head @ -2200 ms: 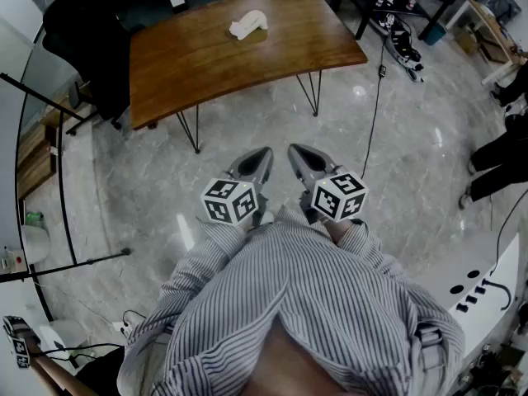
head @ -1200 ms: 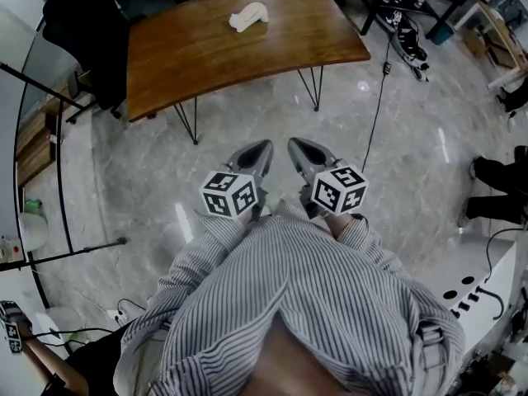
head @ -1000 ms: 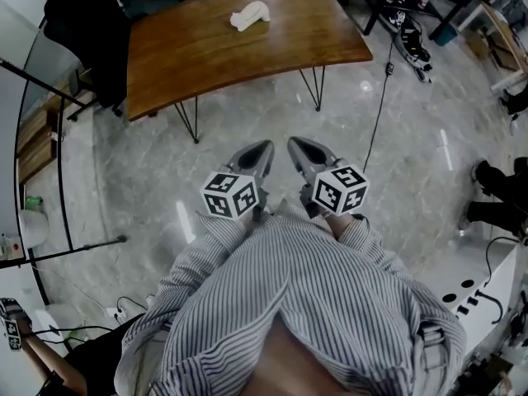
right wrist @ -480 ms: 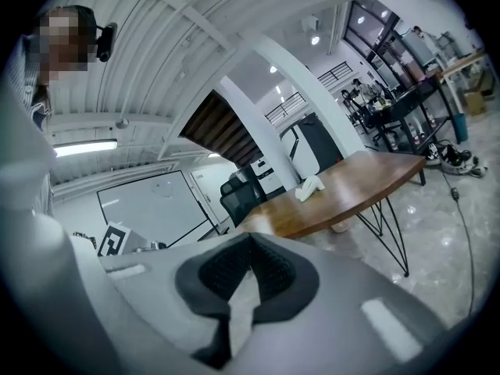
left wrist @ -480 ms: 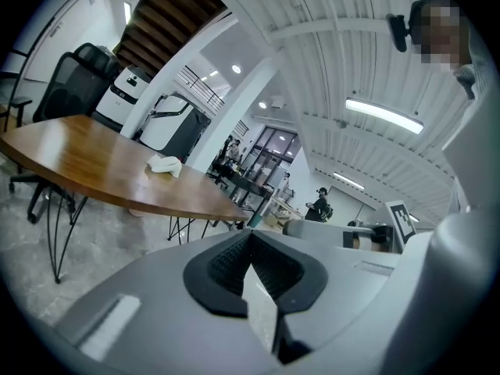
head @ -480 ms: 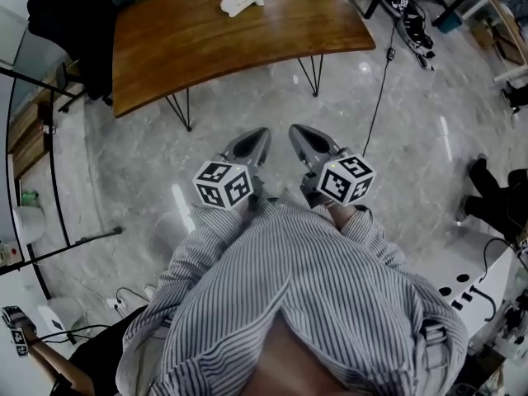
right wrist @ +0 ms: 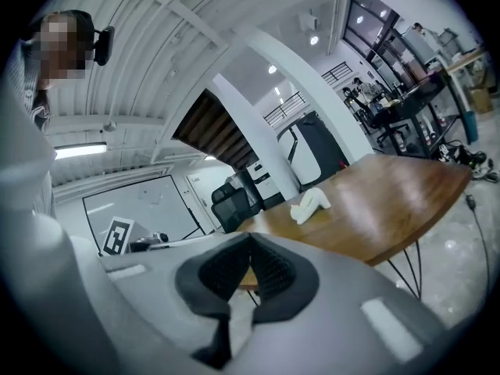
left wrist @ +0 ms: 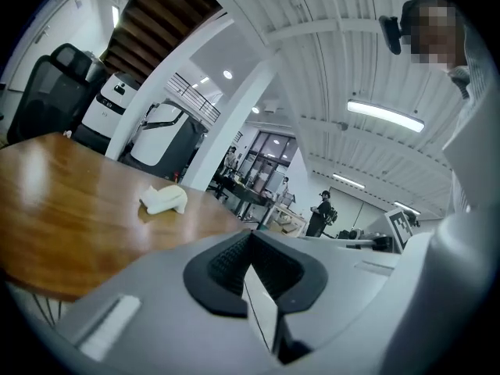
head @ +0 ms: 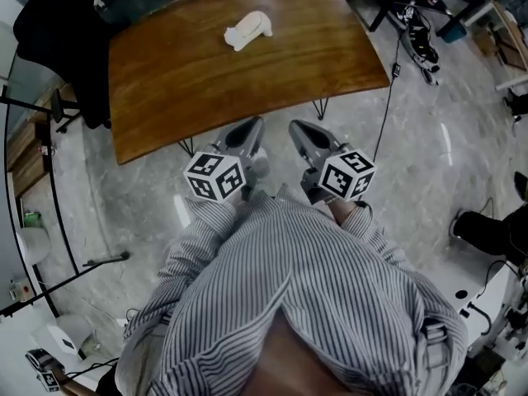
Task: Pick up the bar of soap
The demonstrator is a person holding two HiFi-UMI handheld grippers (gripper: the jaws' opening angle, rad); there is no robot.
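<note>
The bar of soap [head: 247,30] is a white, lumpy piece lying on the far half of the brown wooden table [head: 165,81]. My left gripper [head: 250,127] and right gripper [head: 298,129] are held side by side in front of the striped shirt. Their tips reach the table's near edge, well short of the soap. Both are shut and hold nothing. In the left gripper view the soap [left wrist: 164,199] lies beyond the shut left gripper [left wrist: 250,237], up and to the left. The right gripper view has the soap [right wrist: 310,205] to the upper right of the right gripper [right wrist: 248,242].
A black office chair [head: 54,31] stands at the table's left end. A thin stand [head: 49,151] leans over the marble floor on the left. A cable [head: 386,97] runs down from the table's right corner. Black gear [head: 417,44] lies at upper right. A person's leg [head: 491,231] shows at right.
The table has drawn nearer: the grippers' tips, earlier over bare floor, now reach its near edge. Both grippers stay shut and side by side.
</note>
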